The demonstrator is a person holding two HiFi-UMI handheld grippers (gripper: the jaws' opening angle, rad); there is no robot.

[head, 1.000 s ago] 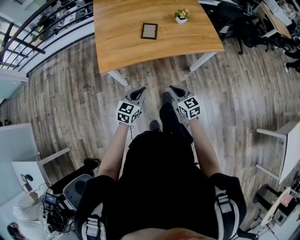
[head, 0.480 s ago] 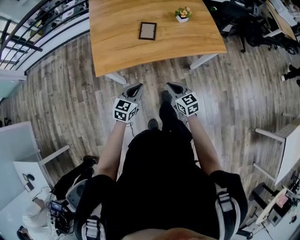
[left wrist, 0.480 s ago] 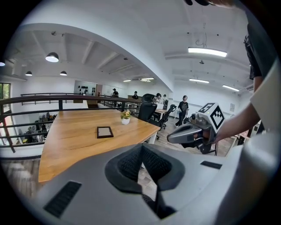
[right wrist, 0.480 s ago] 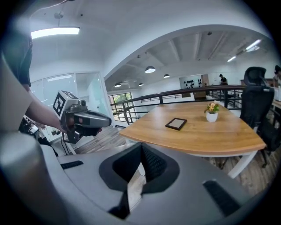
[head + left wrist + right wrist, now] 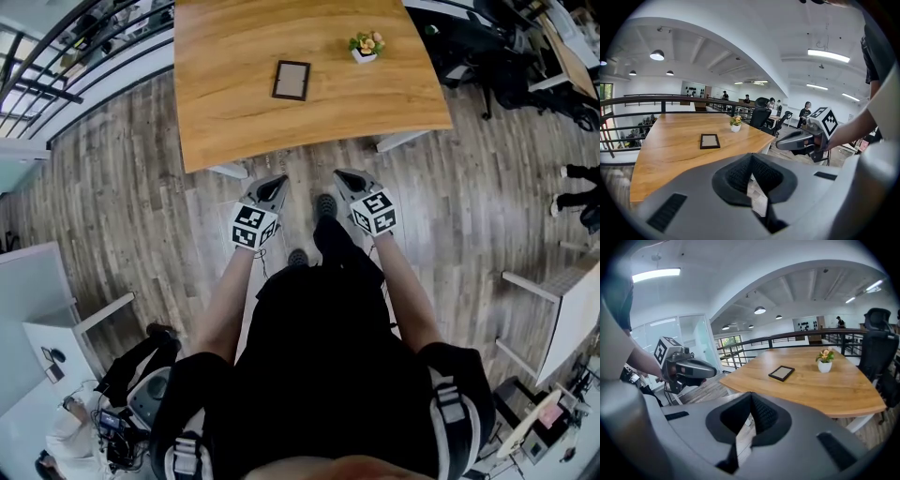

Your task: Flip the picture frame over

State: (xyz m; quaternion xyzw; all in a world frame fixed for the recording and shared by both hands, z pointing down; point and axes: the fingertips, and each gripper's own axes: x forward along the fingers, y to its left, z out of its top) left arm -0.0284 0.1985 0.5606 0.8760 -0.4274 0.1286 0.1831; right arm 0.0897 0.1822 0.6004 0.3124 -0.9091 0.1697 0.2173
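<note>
Approach stage, by my judgement. The small dark-rimmed rectangular picture frame (image 5: pixel 291 80) lies flat on the light wooden table (image 5: pixel 225 122), untouched. The left gripper (image 5: pixel 274 186) and right gripper (image 5: pixel 347 178) sit short of the table's edge, jaws together, empty. Next move calls for reaching the frame and parting the jaws at one edge.

Small rectangular picture frame (image 5: pixel 291 80): dark border round a pale grey panel. Lies flat on the wooden table (image 5: pixel 225 122), panel facing up, near the middle, well back from the near edge. Nothing touches it.

Black clothes (image 5: pixel 328 375); grey hand-held grippers (image 5: pixel 276 181) (image 5: pixel 341 175) bear marker cubes (image 5: pixel 249 227).
</note>
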